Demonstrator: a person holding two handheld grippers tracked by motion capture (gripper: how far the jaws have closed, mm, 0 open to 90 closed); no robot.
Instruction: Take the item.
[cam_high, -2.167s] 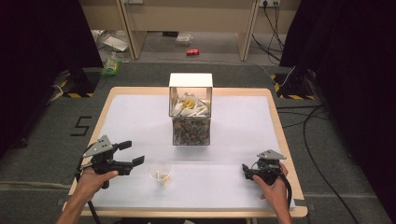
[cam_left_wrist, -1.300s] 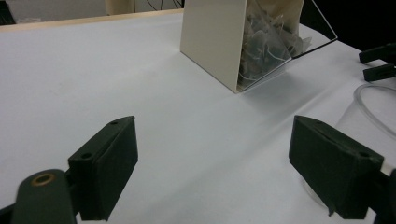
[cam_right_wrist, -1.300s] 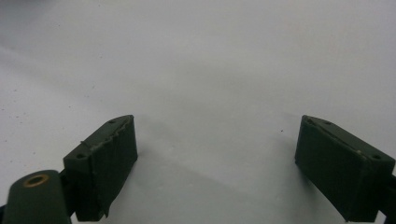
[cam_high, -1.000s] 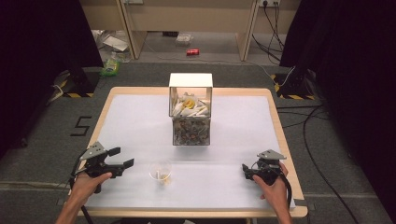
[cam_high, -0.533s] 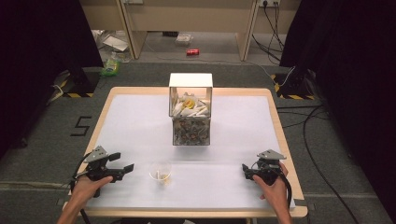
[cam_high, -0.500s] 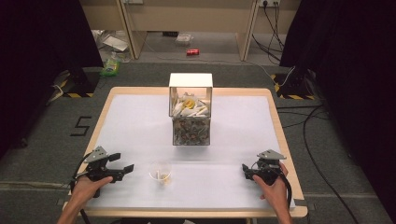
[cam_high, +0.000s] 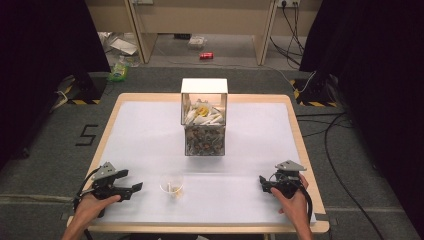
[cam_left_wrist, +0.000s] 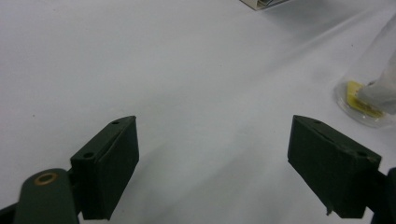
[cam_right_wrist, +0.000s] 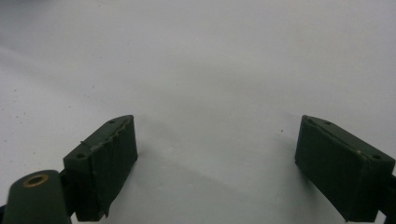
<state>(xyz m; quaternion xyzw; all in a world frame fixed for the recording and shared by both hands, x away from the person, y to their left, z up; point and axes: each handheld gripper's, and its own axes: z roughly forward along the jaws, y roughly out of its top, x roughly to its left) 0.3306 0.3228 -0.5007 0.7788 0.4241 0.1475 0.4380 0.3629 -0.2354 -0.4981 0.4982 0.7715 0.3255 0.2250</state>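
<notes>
A small clear cup (cam_high: 171, 185) with a yellow and white bit inside stands near the table's front, left of centre. My left gripper (cam_high: 131, 181) rests low on the white table cover to the cup's left, jaws open and pointing toward it, with nothing between them. In the left gripper view the gripper (cam_left_wrist: 212, 154) spans bare cover and the cup (cam_left_wrist: 369, 95) sits at the right edge. My right gripper (cam_high: 262, 184) lies at the front right, open and empty. In the right gripper view its jaws (cam_right_wrist: 215, 154) stand wide over plain white surface.
A tall clear box (cam_high: 204, 117) with a white rim stands mid-table, holding several white and yellow pieces over a layer of small mixed bits. The table's wooden edge (cam_high: 200, 227) runs just behind both hands. Cables and litter lie on the floor beyond.
My left gripper has come down and back toward the table's front left corner, settling near the surface. The right gripper, cup and box have stayed put.
</notes>
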